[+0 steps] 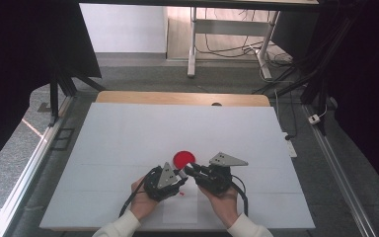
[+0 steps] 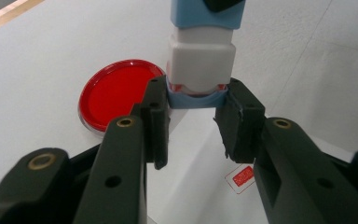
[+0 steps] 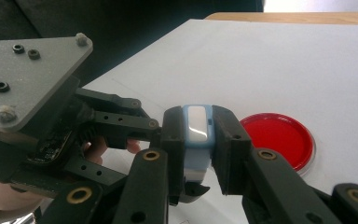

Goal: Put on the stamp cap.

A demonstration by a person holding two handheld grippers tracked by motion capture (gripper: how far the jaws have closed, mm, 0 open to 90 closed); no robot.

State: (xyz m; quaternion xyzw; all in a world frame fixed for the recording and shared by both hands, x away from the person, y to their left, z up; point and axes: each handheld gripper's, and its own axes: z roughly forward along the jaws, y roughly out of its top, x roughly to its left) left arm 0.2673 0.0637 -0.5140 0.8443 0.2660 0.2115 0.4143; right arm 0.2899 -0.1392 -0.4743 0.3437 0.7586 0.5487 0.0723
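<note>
Pale-blue-and-white stamp [image 2: 200, 60] sits clamped at both ends, left gripper [image 2: 196, 121] on its cap, right gripper [image 3: 198, 144] on its body. I judge uncapping is in hand near the table's [image 1: 128, 133] front edge; next I pull them straight apart, clear of the red ink pad [image 1: 183, 158].

Even, soft overhead light on the white desk [image 1: 128, 128], dark unlit surroundings at both sides of the high view, faint shadows under the hands, slight glare on the red disc [image 2: 116, 93], claw views soft, near black jaws slightly blurred
</note>
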